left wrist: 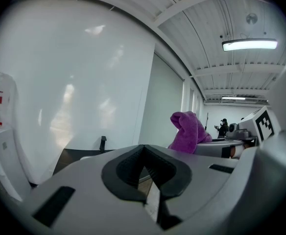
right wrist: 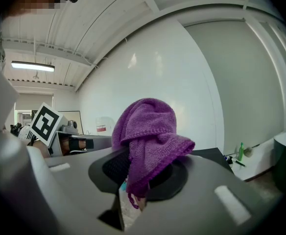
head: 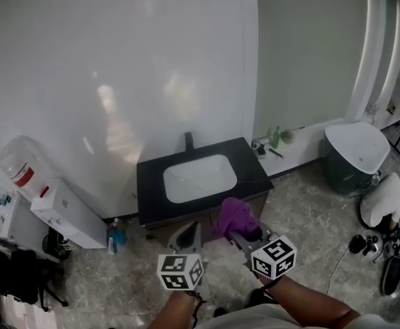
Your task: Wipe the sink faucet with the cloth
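While the right gripper (head: 244, 237) is clamped on the purple cloth (head: 235, 218), just short of the front edge of the counter (head: 251, 164), the faucet (head: 188, 141) at its back edge looks untouched. The left gripper (head: 186, 235) is closed on nothing. The cloth is in hand, but all the wiping seems left to do.

Lab mock-up: freestanding sink vanity (head: 149, 192), water dispenser (head: 61, 214).

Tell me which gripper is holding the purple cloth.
The right gripper: its jaws are shut on the purple cloth. The left gripper has its jaws together, nothing between them.
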Tool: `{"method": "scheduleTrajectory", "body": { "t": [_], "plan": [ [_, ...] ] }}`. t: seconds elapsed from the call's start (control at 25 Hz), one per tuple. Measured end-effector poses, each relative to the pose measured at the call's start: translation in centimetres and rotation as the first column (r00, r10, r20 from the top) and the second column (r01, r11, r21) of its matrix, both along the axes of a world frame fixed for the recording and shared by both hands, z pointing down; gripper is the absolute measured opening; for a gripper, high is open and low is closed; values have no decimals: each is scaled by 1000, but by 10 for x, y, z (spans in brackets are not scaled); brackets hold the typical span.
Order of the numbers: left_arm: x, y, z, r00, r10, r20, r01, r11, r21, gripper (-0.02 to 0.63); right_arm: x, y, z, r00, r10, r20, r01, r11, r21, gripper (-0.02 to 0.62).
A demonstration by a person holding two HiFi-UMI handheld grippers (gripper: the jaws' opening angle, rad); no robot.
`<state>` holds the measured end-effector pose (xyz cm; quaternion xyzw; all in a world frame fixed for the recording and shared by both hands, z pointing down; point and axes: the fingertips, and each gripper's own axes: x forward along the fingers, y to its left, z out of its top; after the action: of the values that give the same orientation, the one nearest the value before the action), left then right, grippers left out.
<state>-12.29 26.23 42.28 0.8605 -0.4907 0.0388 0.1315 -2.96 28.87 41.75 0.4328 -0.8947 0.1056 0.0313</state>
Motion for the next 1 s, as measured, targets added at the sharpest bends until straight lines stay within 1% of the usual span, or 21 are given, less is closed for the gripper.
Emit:
{"method": "scheduleTrajectory", "body": {
  "t": [0.12,0.24,0.32,0.44,0.52,0.64,0.8,1.0],
  "plan": [
    [12,-22,6,1000,0,5,0,1000,-4,6,14,-26,8,1000,-1,6,1,1000,-8,68],
    [28,-59,16,1000,-10,1,10,1000,-12,6,32,-71,21,1000,-8,23,9,1000,-21,69],
    [41,-91,23,1000,-25,17,25,1000,-17,6,44,-107,25,999,-23,33,24,999,-25,68],
    [59,-148,30,997,-71,28,72,997,-32,6,61,-166,30,997,-64,46,66,997,-39,68],
    [72,-185,26,995,-100,30,101,994,-32,6,71,-203,29,993,-103,50,105,993,-46,67],
    [91,-227,17,991,-129,39,130,991,-25,6,88,-247,25,988,-152,38,153,987,-51,68],
    [95,-272,17,986,-159,46,160,986,-35,7,98,-303,28,984,-169,55,173,983,-68,69],
    [87,-322,31,984,-173,39,175,983,-56,7,90,-353,42,982,-184,53,188,978,-90,69]
  ]
}}
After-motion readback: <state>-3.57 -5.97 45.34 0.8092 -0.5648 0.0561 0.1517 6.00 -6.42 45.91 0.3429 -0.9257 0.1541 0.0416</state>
